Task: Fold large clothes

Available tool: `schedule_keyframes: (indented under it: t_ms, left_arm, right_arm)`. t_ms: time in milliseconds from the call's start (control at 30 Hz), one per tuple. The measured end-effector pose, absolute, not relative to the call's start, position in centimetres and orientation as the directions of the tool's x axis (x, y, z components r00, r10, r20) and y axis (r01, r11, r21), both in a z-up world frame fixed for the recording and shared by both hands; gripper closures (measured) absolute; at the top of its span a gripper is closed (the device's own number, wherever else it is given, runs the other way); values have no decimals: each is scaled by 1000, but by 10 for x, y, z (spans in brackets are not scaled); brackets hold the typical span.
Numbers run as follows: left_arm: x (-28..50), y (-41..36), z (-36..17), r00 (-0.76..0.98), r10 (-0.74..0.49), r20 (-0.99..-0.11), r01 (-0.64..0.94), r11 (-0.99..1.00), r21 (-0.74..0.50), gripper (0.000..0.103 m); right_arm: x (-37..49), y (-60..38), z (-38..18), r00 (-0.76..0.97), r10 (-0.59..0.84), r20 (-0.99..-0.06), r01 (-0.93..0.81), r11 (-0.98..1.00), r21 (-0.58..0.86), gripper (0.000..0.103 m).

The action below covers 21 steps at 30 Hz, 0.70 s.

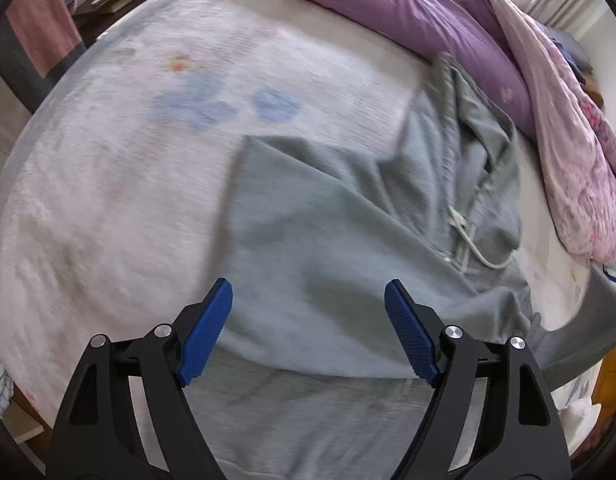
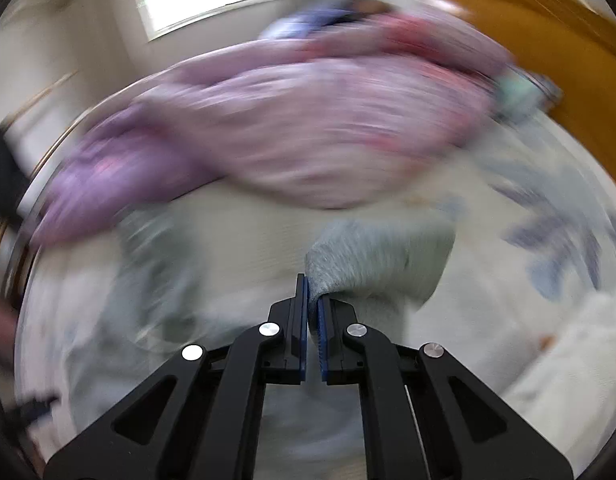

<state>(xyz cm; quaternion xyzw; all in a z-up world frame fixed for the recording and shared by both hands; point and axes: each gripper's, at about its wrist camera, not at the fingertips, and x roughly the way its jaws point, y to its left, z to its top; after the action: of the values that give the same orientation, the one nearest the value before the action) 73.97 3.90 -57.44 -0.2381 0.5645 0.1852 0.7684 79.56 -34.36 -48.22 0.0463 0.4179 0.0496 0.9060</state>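
1. Two grippers work one pair of grey sweatpants (image 1: 348, 216) lying on the bed sheet (image 1: 108, 184). The left gripper (image 1: 308, 320) hovers released, jaws wide, directly over the near fabric.
2. The right gripper (image 2: 313, 300) is clenched on a bunched fold of the same grey cloth (image 2: 372, 260), lifted off the bed.
3. The pants run away from the left gripper toward the purple quilt (image 1: 408, 12).
4. Soft knit, creased, with a white drawstring (image 1: 468, 248); the right view is badly blurred.
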Motion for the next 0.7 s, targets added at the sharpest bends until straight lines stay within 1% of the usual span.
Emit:
schedule_keyframes:
  t_ms: [100, 133, 200, 267, 333, 400, 467, 533, 600, 700]
  left_arm:
    - [726, 67, -572, 297, 13, -955, -565, 808, -165, 24]
    - [720, 77, -571, 300, 15, -954, -569, 805, -166, 24]
    - [709, 94, -572, 294, 26, -955, -575, 804, -155, 24]
    - [701, 108, -575, 292, 30, -956, -588, 794, -155, 24]
    - [691, 119, -577, 283, 35, -958, -603, 783, -150, 24]
    - [682, 128, -579, 277, 31, -960, -614, 775, -152, 24]
    - [676, 134, -582, 280, 14, -960, -617, 769, -169, 24]
    - [675, 131, -585, 284, -10, -959, -608, 771, -188, 24]
    - [678, 121, -585, 308, -54, -950, -585, 777, -233, 24]
    - [699, 81, -587, 328, -128, -936, -479, 832, -281, 24]
  right_arm:
    - [770, -234, -488, 613, 265, -744, -272, 955, 116, 99]
    - [761, -197, -496, 584, 322, -745, -335, 932, 140, 99]
    - [746, -135, -520, 496, 382, -780, -417, 893, 171, 98]
    - [732, -87, -551, 406, 375, -833, -476, 865, 157, 93]
    - [723, -60, -582, 275, 390, -879, -489, 843, 222, 79]
    - [714, -56, -597, 211, 382, -900, -473, 845, 248, 78]
    - [710, -68, -601, 173, 409, -896, -444, 844, 300, 72]
    - [705, -89, -595, 178, 422, -889, -409, 853, 323, 61]
    - [700, -122, -585, 192, 443, -876, -358, 863, 358, 60]
    - [692, -168, -574, 245, 391, -887, -277, 905, 323, 60]
